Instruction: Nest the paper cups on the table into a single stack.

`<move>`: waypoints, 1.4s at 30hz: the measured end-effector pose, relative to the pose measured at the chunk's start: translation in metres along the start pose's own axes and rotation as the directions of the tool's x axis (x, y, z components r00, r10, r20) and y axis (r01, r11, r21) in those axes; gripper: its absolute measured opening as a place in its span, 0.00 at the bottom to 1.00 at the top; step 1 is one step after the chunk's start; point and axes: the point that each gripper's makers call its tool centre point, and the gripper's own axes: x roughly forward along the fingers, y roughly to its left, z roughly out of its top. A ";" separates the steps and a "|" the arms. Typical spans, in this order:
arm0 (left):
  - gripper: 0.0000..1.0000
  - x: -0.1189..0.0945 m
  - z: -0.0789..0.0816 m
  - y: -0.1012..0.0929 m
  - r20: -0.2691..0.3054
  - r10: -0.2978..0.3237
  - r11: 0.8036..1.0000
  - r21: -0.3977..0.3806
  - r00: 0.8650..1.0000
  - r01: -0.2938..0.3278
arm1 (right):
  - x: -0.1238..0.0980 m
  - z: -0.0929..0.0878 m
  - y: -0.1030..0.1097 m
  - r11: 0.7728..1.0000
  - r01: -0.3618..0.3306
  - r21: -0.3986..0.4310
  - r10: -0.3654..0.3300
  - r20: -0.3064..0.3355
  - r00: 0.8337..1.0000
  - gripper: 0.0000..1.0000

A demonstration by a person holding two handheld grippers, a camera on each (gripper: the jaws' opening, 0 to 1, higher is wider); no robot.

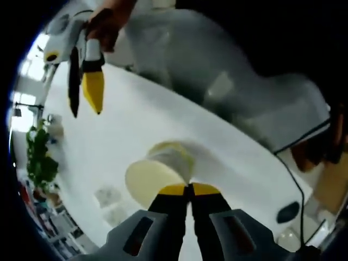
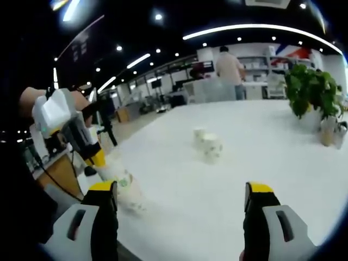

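On the smooth white desk (image 2: pixel 261 157), the left tool (image 1: pixel 190 189) is clenched on the rim of a paper cup (image 1: pixel 157 171), its two yellow-tipped jaws pressed together over the thin edge. That cup is a tapered cylinder seen bottom-first, its flat pale base a plain disc turned towards the camera, its wall ringed with a faint yellowish band; it appears raised off the desk. In the right gripper view the same held cup (image 2: pixel 126 189) shows a white wall with small green markings, slanting down from the left tool (image 2: pixel 98 157), whose dark jaws end in yellow pads below a white housing. The right tool (image 2: pixel 181 196) is released: its grey jaws with yellow tips stand wide apart with bare desk between them. Farther across the desk, well apart from both tools, two more cups (image 2: pixel 208 145) stand upright just beside each other, the nearer one printed with a faint pattern. In the left gripper view the right tool (image 1: pixel 87 92) hangs above the desk, a long yellow pad beside a dark one. A leafy green plant (image 2: pixel 310 89) stands at the desk's far right.
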 end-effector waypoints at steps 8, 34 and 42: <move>0.01 0.010 0.001 0.000 0.005 -0.008 0.999 -0.044 1.000 0.008 | 0.001 -0.001 -0.001 1.000 -0.003 0.007 0.003 -0.003 1.000 0.95; 0.01 0.026 0.003 -0.001 0.025 -0.081 0.990 -0.118 0.996 0.084 | 0.000 -0.007 -0.008 1.000 0.000 0.027 0.001 -0.004 1.000 0.95; 0.07 0.024 0.002 0.001 0.038 -0.067 0.987 -0.146 0.997 0.072 | 0.001 -0.005 -0.009 0.999 0.000 0.035 0.000 0.000 1.000 0.95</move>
